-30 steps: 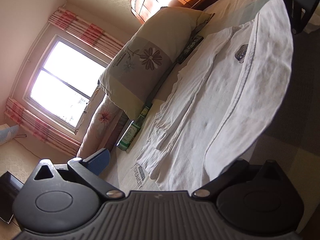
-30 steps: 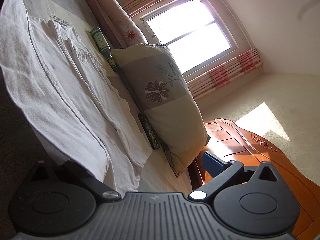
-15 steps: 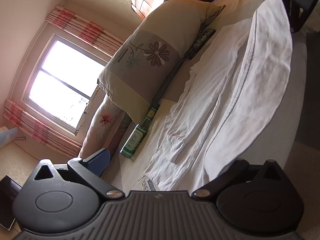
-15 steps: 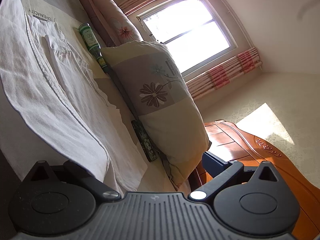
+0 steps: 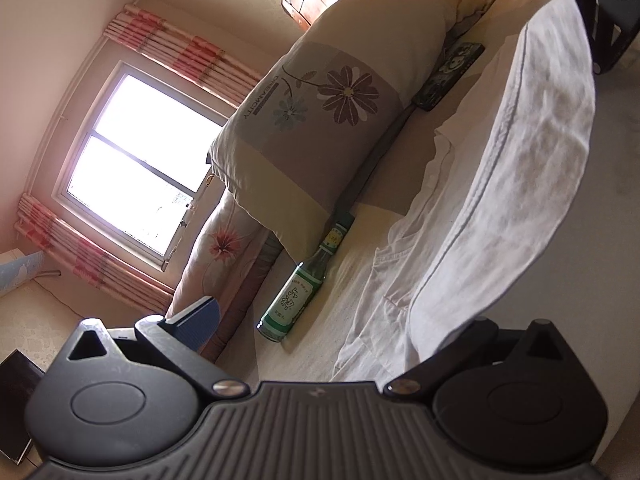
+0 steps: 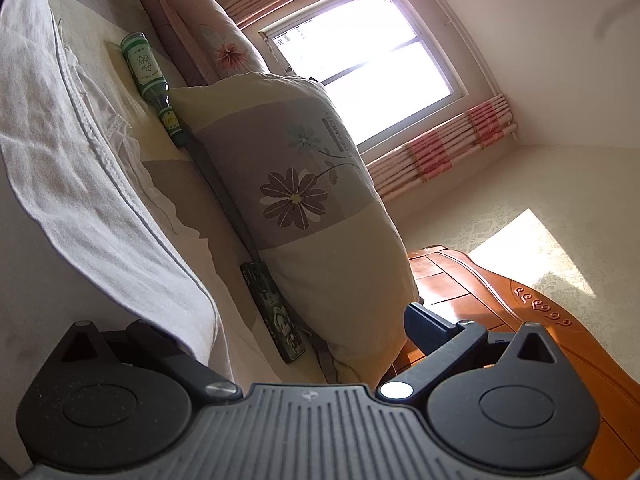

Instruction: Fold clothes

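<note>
Left tool: jaws stand apart. The blue-padded finger is bare. The other finger is hidden under the cloth, so the hem seems to ride on it rather than sit pinched. A clamp cannot be seen.
Right tool: same arrangement, mirrored. Its blue finger is clear and the inner finger is under the cloth. In the left wrist view it sits at the far end of the raised hem.
White garment: the task's item, held by one long stitched edge strung between the two tools. The raised part sags in a broad arc above the bed. The rest, with a sleeve-like flap, lies crumpled on the bed beneath.
Reason for hold: two spaced supports keep the edge straight, so the lifted half can travel as a flat sheet.
Stage, judged: one half is aloft over the other, which fits laying it across as a fold. It fits lifting it back off equally well.
Bed: pale cover, carries the garment's lower part.
Green glass bottle: lies on its side just beside the garment, neck toward the pillow.
Dark cartoon-printed case: flat on the bed against the pillow's foot.
Flowered pillow: propped on edge along the bed's far side.
Rolled floral quilt: behind the bottle.
Wooden headboard: at the bed's end.
Window: bright, with pink-striped curtains at both sides.
</note>
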`<state>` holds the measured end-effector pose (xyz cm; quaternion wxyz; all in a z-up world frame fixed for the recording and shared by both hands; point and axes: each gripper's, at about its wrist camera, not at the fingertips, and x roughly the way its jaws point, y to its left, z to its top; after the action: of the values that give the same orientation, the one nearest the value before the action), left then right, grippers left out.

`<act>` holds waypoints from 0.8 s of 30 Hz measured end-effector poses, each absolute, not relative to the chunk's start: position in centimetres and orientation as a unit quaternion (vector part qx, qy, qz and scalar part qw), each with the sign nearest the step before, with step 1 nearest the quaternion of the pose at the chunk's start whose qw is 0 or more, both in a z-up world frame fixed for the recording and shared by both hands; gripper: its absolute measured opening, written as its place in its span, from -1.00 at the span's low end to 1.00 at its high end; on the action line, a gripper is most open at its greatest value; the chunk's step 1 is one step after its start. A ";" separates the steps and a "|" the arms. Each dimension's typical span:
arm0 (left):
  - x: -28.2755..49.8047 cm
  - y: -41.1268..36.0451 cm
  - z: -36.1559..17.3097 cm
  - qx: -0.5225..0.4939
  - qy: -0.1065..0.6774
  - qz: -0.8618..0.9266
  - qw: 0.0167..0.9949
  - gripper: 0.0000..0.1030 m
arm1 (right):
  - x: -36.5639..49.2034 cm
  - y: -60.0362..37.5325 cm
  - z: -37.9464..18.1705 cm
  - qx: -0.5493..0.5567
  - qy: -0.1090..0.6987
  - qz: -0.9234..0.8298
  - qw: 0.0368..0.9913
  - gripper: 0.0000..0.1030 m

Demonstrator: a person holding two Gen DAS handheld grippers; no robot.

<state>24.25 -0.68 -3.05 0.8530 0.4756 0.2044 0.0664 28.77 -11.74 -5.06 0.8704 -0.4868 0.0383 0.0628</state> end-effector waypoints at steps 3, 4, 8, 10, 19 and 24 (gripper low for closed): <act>26.0 -0.1 -3.4 0.477 0.205 0.068 0.852 0.99 | 30.9 -11.1 -5.0 -0.482 0.043 0.070 0.872 1.00; 26.5 0.1 -3.5 0.477 0.205 0.069 0.852 1.00 | 31.5 -10.9 -5.1 -0.482 0.043 0.071 0.872 1.00; 28.8 1.0 -4.1 0.466 0.217 0.066 0.856 0.99 | 33.9 -9.9 -5.9 -0.487 0.051 0.072 0.869 1.00; 29.8 1.5 -4.8 0.458 0.228 0.062 0.857 1.00 | 35.0 -9.5 -6.5 -0.486 0.061 0.073 0.869 1.00; 29.9 2.5 -6.0 0.414 0.268 0.029 0.869 0.99 | 35.6 -10.1 -7.5 -0.454 0.120 0.088 0.879 1.00; 26.7 2.8 -4.5 0.387 0.274 -0.010 0.880 0.99 | 31.7 -13.1 -5.1 -0.418 0.124 0.135 0.890 1.00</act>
<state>26.65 2.81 -4.51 0.8801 0.3874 0.2743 -0.0097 31.69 -13.08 -5.15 0.8895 -0.4184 0.1245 0.1349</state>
